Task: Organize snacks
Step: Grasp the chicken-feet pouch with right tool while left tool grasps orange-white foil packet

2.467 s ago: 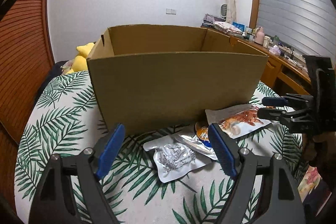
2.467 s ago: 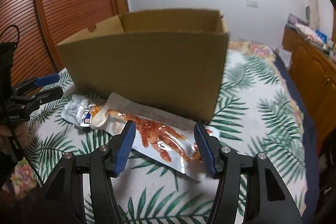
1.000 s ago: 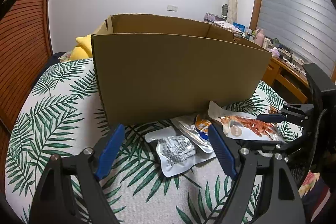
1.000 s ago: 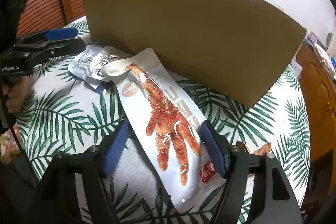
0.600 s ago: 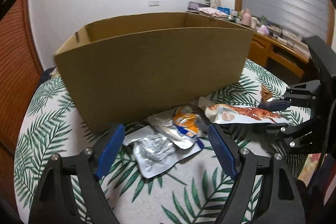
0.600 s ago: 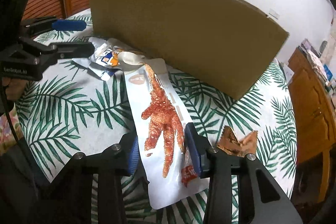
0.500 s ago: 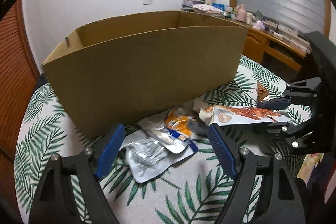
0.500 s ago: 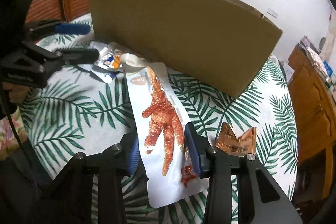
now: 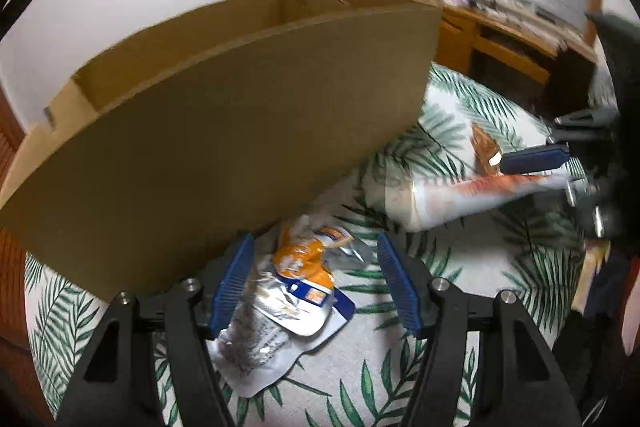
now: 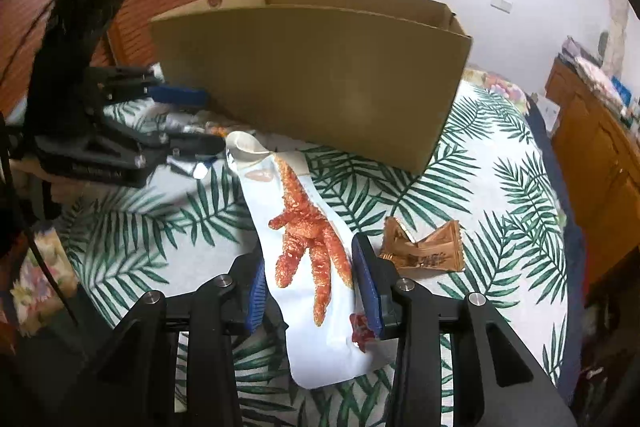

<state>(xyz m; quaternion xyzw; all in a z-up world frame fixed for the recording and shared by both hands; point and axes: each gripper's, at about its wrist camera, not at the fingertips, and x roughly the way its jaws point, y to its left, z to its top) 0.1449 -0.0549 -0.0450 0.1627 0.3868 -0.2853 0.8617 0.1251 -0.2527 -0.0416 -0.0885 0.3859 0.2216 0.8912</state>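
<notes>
While the long white pouch printed with a red-orange chicken foot [image 10: 310, 247] sits between your right gripper [image 10: 309, 289] pads, treat this as the lift-and-carry step. The pouch's near end is pinched across its width, and its far end trails toward the open brown cardboard box [image 10: 320, 67] on the palm-leaf tablecloth [image 10: 500, 195]. The right jaws have just been closing, and they now look clamped on the film. The pouch is floppy; judged from its length, the free end will sag and may catch the box's near wall. Raise it well clear of the rim before going forward, and keep the pinch firm, as slick film can slide.

Your left gripper [image 9: 316, 283] stands half spread over the orange-and-silver foil sachet [image 9: 302, 267], which lies on top of a crumpled silver foil packet [image 9: 256, 339] just in front of the box wall. Its jaws have just been closing too, but the pads do not yet press on anything. Centre the pads on one sachet only before closing, or you may pick up both.

A crinkled brown wrapper [image 10: 424, 247] lies just beside the right gripper, untouched.

Compared with a second ago: the right jaws then stood wide either side of the pouch lying flat; now they grip it and its near end is raised off the cloth. The left gripper has shifted from framing the silver packet to framing the orange sachet, closer to the box, and the view has rolled.
</notes>
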